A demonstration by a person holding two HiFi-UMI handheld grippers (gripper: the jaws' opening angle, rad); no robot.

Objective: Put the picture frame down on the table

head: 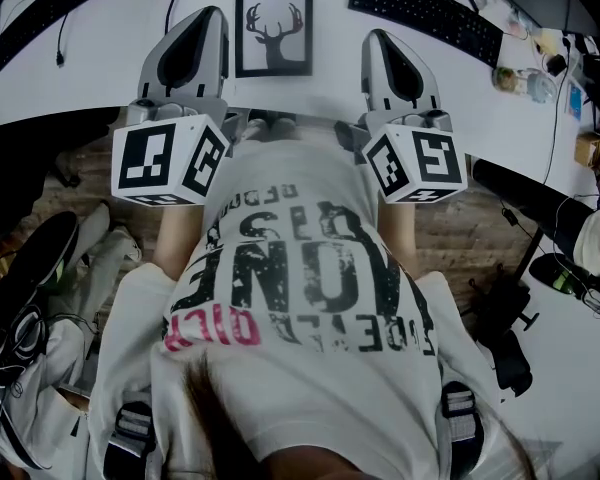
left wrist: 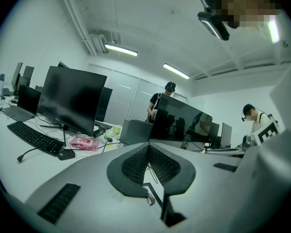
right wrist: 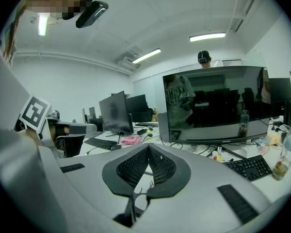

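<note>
You work under ceiling tubes [left wrist: 121, 50] that glare above the monitor [left wrist: 70, 98]; your pictures are dim, greenish, bent at edges.

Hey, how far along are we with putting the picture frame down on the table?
Done: the picture frame lies flat on the table, deer print up. In hand: nothing; the left gripper and right gripper are both shut and empty, one on each side of the frame. Left: apparently nothing, except perhaps drawing the grippers back.

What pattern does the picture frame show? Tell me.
Black antlered deer silhouette on white, in the black picture frame; best in head view.
</note>
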